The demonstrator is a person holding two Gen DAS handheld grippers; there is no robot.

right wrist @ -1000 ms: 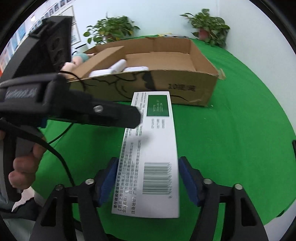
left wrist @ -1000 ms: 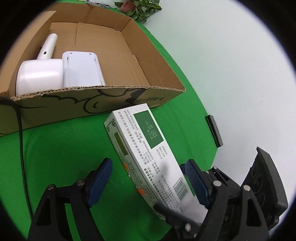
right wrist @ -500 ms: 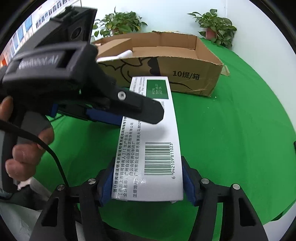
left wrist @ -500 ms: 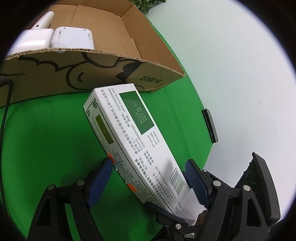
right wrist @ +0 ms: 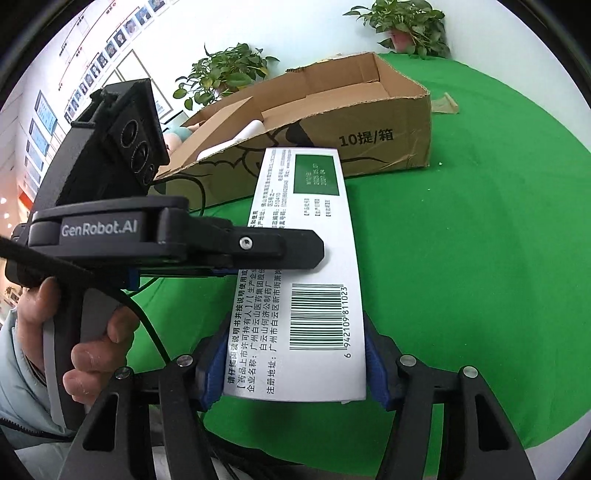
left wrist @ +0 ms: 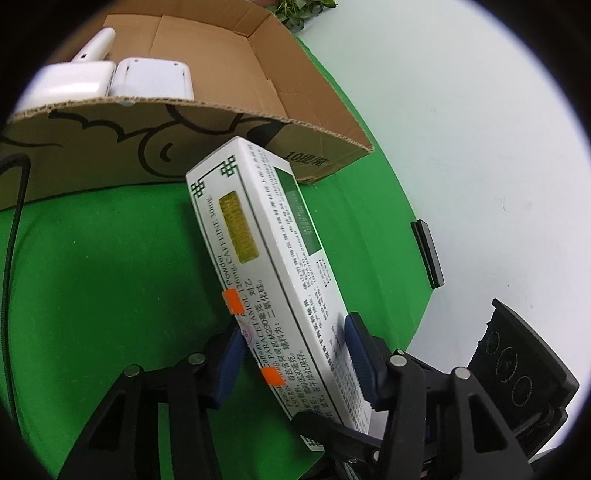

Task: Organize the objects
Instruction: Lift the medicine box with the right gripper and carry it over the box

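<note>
A long white medicine box (left wrist: 266, 266) with green panel and barcode is held above the green table, pointing at the cardboard box (left wrist: 221, 147). My left gripper (left wrist: 291, 358) is shut on the medicine box near its middle. My right gripper (right wrist: 295, 369) is shut on the same medicine box (right wrist: 306, 258) at its barcode end. The left gripper's body (right wrist: 122, 206) lies across the box in the right wrist view. The cardboard box (right wrist: 388, 144) is open-topped.
Two white appliances (left wrist: 110, 81) lie inside the cardboard box. A black cable (left wrist: 14, 229) runs at the left. A small black bar (left wrist: 427, 258) sits at the cloth's edge. Potted plants (right wrist: 406, 22) stand behind the box. Green cloth (right wrist: 461, 258) extends right.
The left gripper has closed on the medicine box, which was loose between its jaws before. The box has tilted up and moved nearer the cardboard box. The right gripper keeps its hold.
</note>
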